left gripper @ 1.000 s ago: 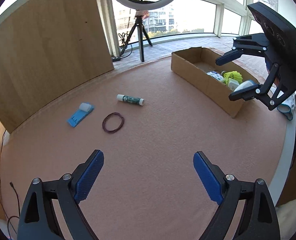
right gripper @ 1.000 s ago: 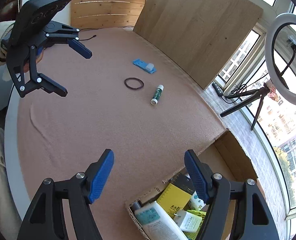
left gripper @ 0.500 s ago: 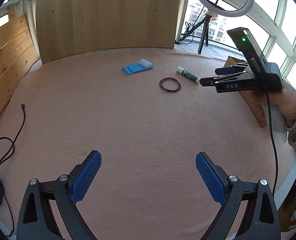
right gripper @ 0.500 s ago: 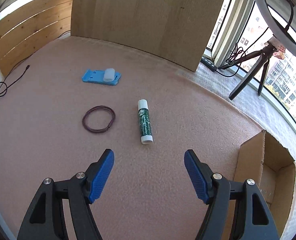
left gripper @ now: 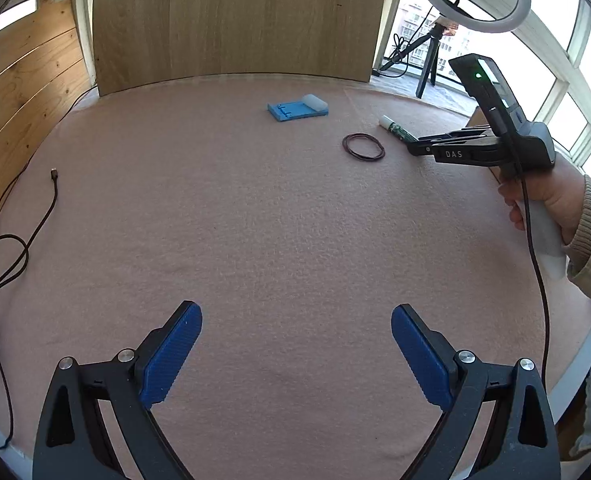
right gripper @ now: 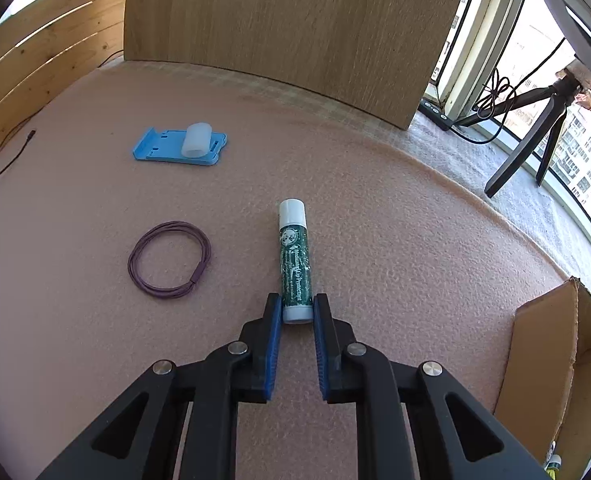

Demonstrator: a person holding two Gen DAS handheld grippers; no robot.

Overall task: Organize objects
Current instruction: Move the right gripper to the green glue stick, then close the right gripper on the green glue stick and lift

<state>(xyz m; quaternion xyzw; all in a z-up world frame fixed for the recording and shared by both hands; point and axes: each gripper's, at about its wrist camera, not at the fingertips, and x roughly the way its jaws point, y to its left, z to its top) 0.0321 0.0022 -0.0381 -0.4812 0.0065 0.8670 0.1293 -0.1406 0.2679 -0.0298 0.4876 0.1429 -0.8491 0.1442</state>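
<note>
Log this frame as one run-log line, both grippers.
right gripper: just closed on green-labelled white lip balm tube, lying on pink felt table | left gripper: open, empty | next: cardboard box

left tool (left gripper: 296, 354) agape, right tool (right gripper: 298, 312) clamped

Green white-capped lip-balm tube (right gripper: 294, 265) flat on pink felt, near end between gripper pads.

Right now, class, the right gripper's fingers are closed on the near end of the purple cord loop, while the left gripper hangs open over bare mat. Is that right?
Not quite. The right gripper has just closed its fingers on the near end of the green lip balm tube, not the purple cord loop, which lies untouched beside it. The right wrist view shows this. The left gripper does hang open over bare mat.
</note>
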